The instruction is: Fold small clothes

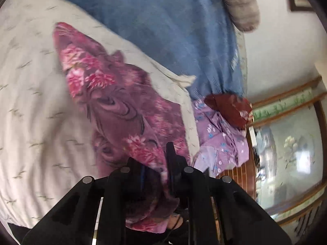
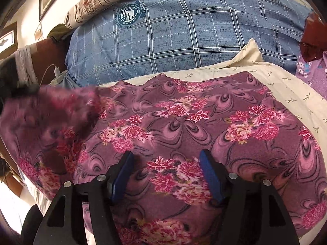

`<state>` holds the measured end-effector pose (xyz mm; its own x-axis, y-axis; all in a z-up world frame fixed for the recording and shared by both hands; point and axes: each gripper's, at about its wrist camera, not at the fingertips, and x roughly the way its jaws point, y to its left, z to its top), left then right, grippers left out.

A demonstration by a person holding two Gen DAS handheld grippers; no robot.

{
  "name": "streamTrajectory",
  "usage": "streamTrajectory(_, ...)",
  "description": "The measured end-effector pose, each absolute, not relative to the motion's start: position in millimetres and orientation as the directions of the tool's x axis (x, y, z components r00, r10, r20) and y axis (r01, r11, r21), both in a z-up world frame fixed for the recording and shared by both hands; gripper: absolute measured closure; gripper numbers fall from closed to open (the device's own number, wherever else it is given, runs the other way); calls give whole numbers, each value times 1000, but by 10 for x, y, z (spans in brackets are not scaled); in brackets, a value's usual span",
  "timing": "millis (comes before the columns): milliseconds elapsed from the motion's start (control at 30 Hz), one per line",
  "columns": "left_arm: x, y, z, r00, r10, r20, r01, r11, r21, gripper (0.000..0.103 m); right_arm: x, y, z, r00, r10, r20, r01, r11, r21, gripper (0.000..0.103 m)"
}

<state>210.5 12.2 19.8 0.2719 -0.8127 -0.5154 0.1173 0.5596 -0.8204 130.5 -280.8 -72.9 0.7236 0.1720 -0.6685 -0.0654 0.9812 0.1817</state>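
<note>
Purple floral cloth, the garment [image 2: 184,122], lies spread over a cream sheet [image 2: 286,85] on the bed, with a blue checked pillow [image 2: 184,30] behind it and a lilac flowered cloth [image 1: 220,143] bunched off to one side; the left gripper [image 1: 157,175] has its fingers drawn together on an edge of the garment, fabric bunched between them and hanging below; in the right wrist view that lifted corner shows as a blurred flap at the left; the right gripper [image 2: 166,175] stands with jaws apart, low over the middle of the fabric, nothing pinched; I judge the step in hand to be carrying the held edge across for a fold; to do it well, keep the pinch firm, lift just clear of the flat layer, and lay the flap down with edges matched; the free gripper could press the cloth near the intended crease so the lower layer does not drag
</note>
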Motion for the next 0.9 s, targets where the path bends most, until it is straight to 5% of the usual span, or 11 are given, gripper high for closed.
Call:
streamTrajectory(300,2528,-1431,-113,57,-733,-678,166,676,-718,89,868,-3054,-660,723,255,-643,-65,951,304,31)
streamTrajectory(467,2444,-1455,-159,57,-696,-715,112,717,-688,88,832,-3276,-696,726,353,-590,-69,891,449,31)
streamTrajectory(533,2439,-1302,26,77,-712,-698,113,702,-703,80,836,-3272,-696,725,358,-588,-76,890,449,29)
streamTrajectory(700,2534,-892,590,182,-646,-742,158,764,-626,38,791,-3366,-680,719,404,-566,-76,855,514,29)
streamTrajectory(900,2738,-925,571,148,-526,-838,189,846,-498,34,617,-3567,-554,732,445,-515,-24,773,634,27)
